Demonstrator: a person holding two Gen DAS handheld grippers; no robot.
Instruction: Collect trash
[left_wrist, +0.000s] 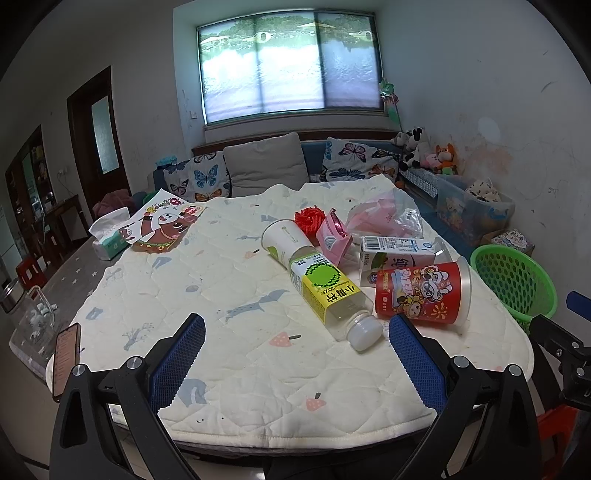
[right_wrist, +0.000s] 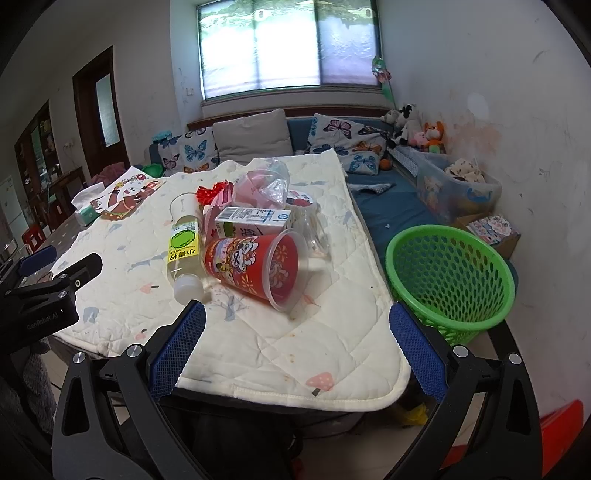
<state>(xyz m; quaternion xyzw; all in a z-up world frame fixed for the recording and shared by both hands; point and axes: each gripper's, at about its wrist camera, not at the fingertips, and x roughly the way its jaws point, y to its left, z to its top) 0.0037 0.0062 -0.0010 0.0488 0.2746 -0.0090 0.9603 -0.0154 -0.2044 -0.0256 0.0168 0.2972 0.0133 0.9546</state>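
Both my grippers, left (left_wrist: 297, 349) and right (right_wrist: 297, 343), gape wide over the table's (left_wrist: 236, 369) near edge, holding nothing. Landmark: red cup (right_wrist: 255, 266), lying on its side. Bottle (right_wrist: 183, 254) touching its left; milk carton (right_wrist: 255, 222) just behind. Green basket (right_wrist: 450, 280) right of it, off the table.
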